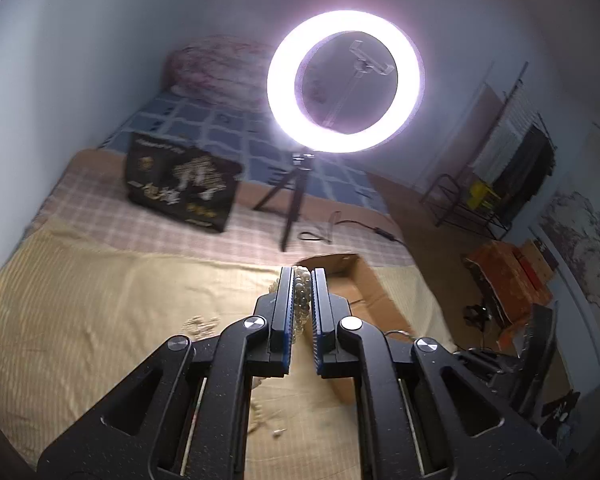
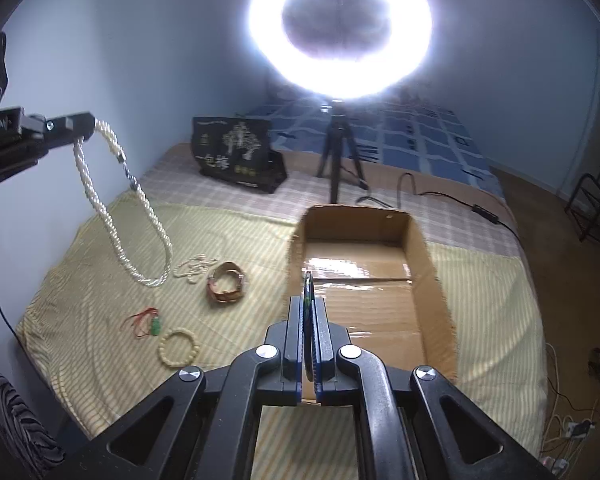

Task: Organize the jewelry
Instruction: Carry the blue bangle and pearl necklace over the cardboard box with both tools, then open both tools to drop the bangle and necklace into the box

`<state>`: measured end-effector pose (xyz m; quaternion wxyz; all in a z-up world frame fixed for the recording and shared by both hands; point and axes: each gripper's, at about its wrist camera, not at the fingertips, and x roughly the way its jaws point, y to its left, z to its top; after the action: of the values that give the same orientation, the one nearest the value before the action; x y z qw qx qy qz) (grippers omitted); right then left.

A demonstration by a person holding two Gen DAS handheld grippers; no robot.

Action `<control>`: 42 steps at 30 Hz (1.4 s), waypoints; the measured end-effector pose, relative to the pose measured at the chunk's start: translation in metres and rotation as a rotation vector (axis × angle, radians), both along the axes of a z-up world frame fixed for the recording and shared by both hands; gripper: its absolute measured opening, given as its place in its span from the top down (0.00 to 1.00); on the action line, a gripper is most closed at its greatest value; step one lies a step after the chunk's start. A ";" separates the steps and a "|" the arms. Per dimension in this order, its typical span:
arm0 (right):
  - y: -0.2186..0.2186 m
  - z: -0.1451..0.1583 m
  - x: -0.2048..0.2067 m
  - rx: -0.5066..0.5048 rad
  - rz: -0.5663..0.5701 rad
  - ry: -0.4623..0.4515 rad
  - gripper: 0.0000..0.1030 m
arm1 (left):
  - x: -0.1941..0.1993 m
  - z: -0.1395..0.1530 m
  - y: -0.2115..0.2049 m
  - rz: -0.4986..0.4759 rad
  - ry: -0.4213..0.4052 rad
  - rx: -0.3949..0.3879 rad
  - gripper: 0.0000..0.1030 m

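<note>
The right claw (image 2: pixel 309 320) is clamped on a thin dark bangle (image 2: pixel 308 292) held edge-on, and the open box (image 2: pixel 424 248) lies just ahead of and below it, its long axis running away from the claw, so this hand looks the nearer to a drop. To its left, the left claw (image 2: pixel 85 122) is pinched on a twisted pearl necklace (image 2: pixel 156 236) hanging in a long loop above the bed (image 2: pixel 100 360), well left of the box. Below that loop, a watch (image 2: pixel 226 282), loose pearls (image 2: pixel 194 265), a bead bracelet (image 2: pixel 179 347) and a green pendant (image 2: pixel 156 325) lie on the bed.
</note>
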<state>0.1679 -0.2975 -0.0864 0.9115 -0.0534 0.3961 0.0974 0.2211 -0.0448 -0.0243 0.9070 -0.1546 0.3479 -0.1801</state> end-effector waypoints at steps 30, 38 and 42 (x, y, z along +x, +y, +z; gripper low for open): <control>-0.084 -0.023 0.023 0.063 -0.178 0.049 0.99 | 0.062 -0.037 -0.151 -0.153 0.083 0.021 0.95; -0.083 -0.034 0.025 0.039 -0.161 0.070 0.70 | 0.072 -0.061 -0.153 -0.136 0.130 0.080 0.94; -0.077 -0.032 0.021 -0.017 -0.155 0.044 0.32 | 0.072 -0.065 -0.149 -0.134 0.132 0.131 0.45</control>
<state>0.1892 -0.3741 -0.1189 0.9069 -0.0284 0.4197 0.0243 0.2928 -0.1936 -0.0889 0.8762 -0.0826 0.4274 -0.2068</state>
